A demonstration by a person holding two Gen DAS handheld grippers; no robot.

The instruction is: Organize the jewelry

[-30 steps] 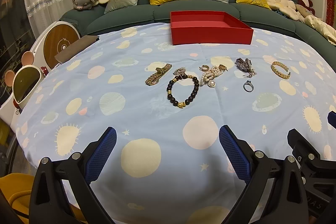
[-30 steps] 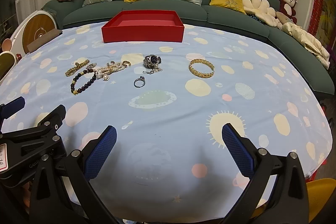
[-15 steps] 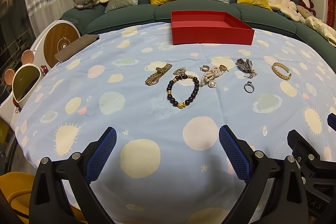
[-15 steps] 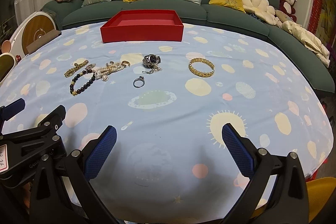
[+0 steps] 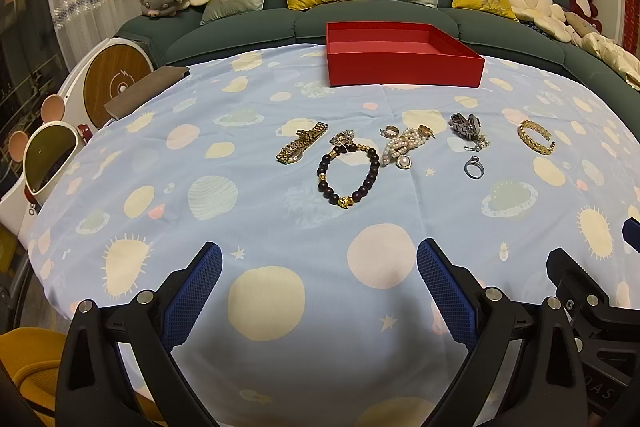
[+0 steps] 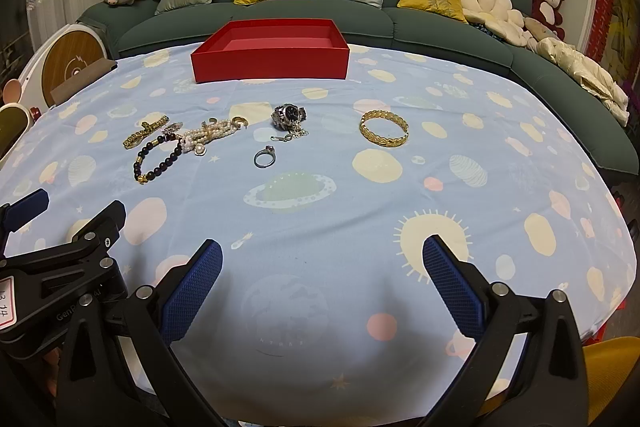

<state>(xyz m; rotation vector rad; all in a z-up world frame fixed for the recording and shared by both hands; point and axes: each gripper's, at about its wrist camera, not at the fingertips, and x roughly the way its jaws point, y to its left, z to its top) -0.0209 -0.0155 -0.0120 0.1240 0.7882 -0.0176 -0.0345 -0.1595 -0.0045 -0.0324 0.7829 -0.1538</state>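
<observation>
A row of jewelry lies mid-table: a gold watch point(image 5: 301, 145), a dark bead bracelet point(image 5: 349, 176), a pearl strand point(image 5: 404, 145), a silver watch point(image 5: 465, 125), a silver ring point(image 5: 474, 167) and a gold bangle point(image 5: 536, 141). An open, empty red box point(image 5: 400, 63) stands behind them. In the right wrist view I see the bead bracelet point(image 6: 157, 160), ring point(image 6: 264, 158), silver watch point(image 6: 289, 116), bangle point(image 6: 384, 133) and box point(image 6: 270, 61). My left gripper point(image 5: 318, 285) and right gripper point(image 6: 322, 283) are open and empty, side by side over the near table edge.
The table wears a light blue cloth point(image 5: 256, 211) with planet prints. A green sofa point(image 5: 384, 15) with cushions and plush toys curves behind it. A white round appliance point(image 5: 108, 83) stands at the left. A yellow chair point(image 6: 608, 367) sits at the near right.
Both views have shifted very slightly; the jewelry and box have not moved and both grippers stay open.
</observation>
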